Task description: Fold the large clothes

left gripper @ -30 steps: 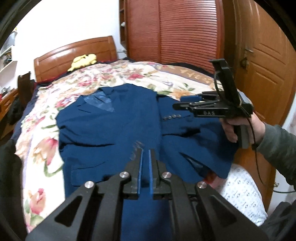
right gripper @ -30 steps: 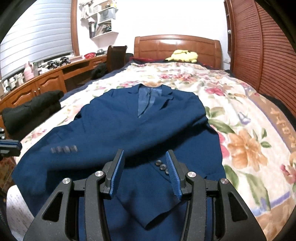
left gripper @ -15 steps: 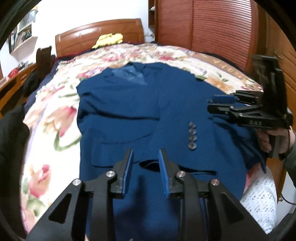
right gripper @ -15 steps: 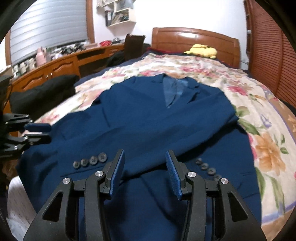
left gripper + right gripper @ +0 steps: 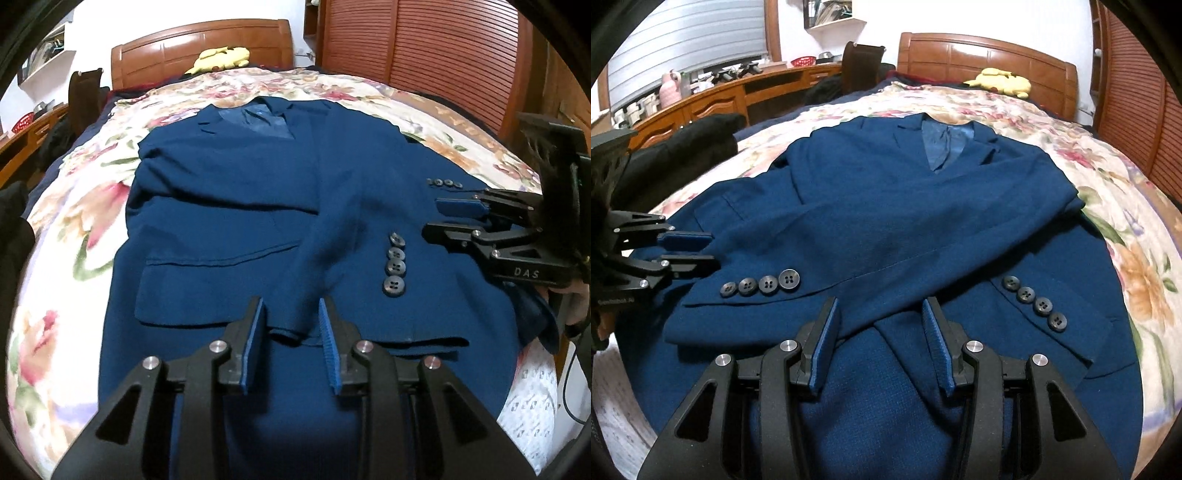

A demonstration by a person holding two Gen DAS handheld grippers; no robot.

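Now the left claw (image 5: 291,347), clenched a second ago, gapes like the right claw (image 5: 881,343) above the blue jacket (image 5: 886,221).

Floral bedspread (image 5: 1126,229) lies bare right of the jacket (image 5: 886,221); dark clothing (image 5: 683,147) crowds its left.

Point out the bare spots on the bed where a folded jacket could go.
Bare quilt lies between the jacket collar and the yellow toy at the headboard, and along the wardrobe side. The desk-side edge is crowded by black clothes.
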